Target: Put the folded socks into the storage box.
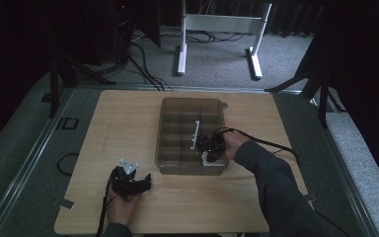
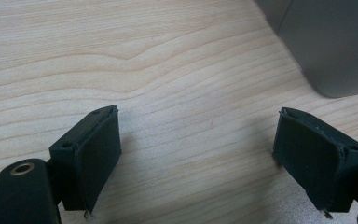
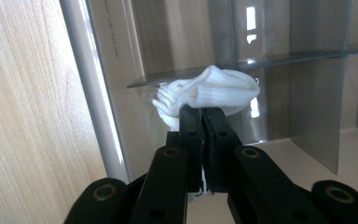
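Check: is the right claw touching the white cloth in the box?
Touching. The right gripper view shows the right claw shut on the white cloth, whose edge is pinched between the jaws, over the box.

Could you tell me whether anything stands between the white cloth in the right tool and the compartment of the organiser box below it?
Nothing visible does: the right tool grips the white cloth already inside the organiser box, against a divider.
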### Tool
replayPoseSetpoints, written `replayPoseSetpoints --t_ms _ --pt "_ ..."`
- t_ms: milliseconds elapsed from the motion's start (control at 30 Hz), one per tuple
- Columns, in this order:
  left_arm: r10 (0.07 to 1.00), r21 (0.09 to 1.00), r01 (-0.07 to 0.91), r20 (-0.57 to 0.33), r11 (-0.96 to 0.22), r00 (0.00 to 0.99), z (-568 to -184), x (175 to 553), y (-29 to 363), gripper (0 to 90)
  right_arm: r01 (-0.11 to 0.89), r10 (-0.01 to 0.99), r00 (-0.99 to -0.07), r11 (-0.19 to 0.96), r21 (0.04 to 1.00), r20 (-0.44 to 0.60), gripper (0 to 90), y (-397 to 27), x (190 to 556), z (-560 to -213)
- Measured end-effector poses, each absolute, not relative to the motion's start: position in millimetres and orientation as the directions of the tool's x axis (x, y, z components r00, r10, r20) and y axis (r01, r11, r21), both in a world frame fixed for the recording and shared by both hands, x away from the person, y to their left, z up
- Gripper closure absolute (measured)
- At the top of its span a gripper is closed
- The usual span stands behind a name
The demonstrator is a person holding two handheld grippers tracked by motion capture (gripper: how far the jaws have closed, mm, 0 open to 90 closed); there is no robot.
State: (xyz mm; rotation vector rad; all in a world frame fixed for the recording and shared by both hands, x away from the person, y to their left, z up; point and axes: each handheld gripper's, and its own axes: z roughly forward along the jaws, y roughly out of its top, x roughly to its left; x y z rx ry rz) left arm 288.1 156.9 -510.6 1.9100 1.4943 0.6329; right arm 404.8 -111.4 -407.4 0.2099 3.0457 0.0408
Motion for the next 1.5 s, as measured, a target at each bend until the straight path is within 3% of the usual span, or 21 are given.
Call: replayPoseSetpoints --t_ms 633,1333,1500 --pt "0.969 0.723 0.671 -0.008 -0.164 0.245 -510.5 288.0 156.7 15.1 0.138 0.135 -0.987 0.990 -0.026 -0.082 89.2 -104.6 405.4 -425.8" --pt "0.969 0.722 0.671 -0.007 -0.167 0.248 -510.5 287.9 156.7 15.1 0.149 0.147 -0.986 0.988 -0.031 -0.075 89.7 -104.6 406.9 -434.4" --pt "0.969 0.722 0.671 -0.007 -0.166 0.248 -510.4 287.9 156.7 15.1 0.143 0.139 -0.985 0.989 -0.032 -0.098 83.8 -105.3 404.7 -431.3"
